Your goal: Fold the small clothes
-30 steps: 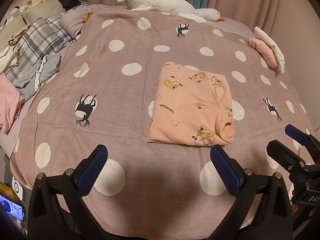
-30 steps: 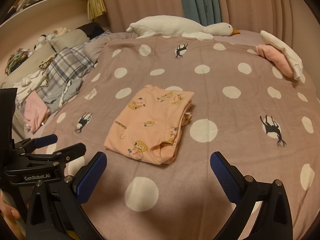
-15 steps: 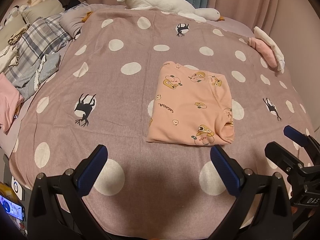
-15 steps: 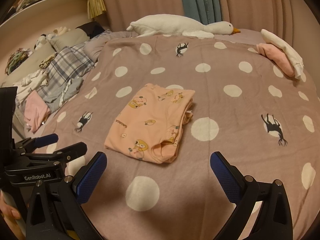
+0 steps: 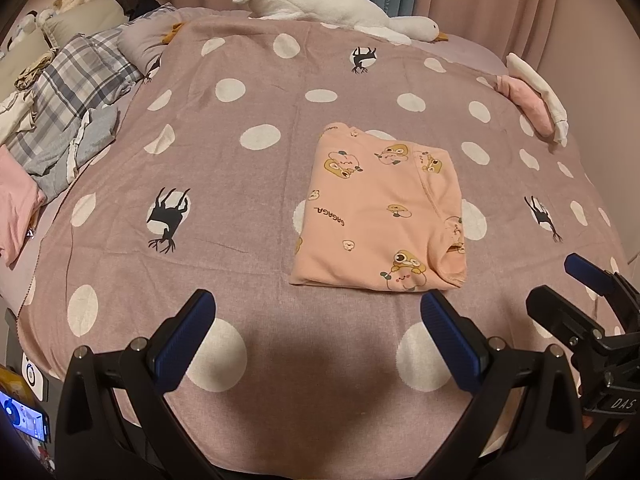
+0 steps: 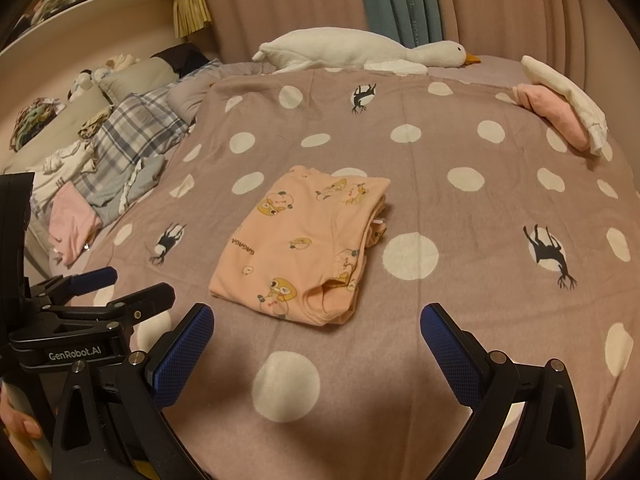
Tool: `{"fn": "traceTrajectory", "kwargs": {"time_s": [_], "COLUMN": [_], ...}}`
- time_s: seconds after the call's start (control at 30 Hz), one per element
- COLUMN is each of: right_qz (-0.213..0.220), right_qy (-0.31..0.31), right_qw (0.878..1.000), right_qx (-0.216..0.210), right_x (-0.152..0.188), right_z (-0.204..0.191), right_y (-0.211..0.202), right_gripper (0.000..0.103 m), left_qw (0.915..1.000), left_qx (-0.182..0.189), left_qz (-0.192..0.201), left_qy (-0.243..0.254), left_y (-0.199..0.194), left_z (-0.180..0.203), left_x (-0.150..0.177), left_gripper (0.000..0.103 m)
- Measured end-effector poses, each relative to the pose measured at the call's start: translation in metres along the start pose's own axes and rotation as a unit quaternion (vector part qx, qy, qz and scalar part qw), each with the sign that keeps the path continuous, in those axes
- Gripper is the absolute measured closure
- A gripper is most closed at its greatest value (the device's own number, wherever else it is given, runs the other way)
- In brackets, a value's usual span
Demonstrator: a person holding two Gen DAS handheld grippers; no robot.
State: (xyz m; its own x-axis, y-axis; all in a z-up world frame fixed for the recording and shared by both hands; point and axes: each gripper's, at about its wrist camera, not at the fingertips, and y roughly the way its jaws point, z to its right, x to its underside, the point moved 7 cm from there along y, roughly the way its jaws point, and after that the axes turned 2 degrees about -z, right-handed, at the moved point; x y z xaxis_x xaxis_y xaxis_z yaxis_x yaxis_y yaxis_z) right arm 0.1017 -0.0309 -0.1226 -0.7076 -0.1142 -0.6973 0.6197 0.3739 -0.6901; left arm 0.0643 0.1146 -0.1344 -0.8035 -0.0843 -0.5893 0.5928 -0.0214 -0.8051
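Folded peach garment (image 5: 382, 216) lies ahead of left gripper (image 5: 316, 320) & right gripper (image 6: 316, 328), both wide open, holding nothing.

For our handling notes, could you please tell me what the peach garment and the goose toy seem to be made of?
The peach garment looks like soft matte cotton knit: printed cartoons, stitched hems, limp folds. The goose toy looks like white plush, fuzzy and stuffed, though its fibre cannot be told.
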Motion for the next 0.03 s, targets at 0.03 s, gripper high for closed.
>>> {"fn": "traceTrajectory", "kwargs": {"time_s": [0.03], "right_qz": [0.0], "right_qy": [0.0], "right_qw": [1.0], "right_qx": [0.001], "right_x": [0.0], "right_z": [0.0], "right_y": [-0.0001], "right_gripper": [0.001], "left_qw": [1.0], "left_qx": [0.0], "left_qz": [0.0], "left_qy": [0.0], "left_y": [0.0001], "left_z": [0.0001], "left_x": [0.0001], "left_gripper": [0.0]}}
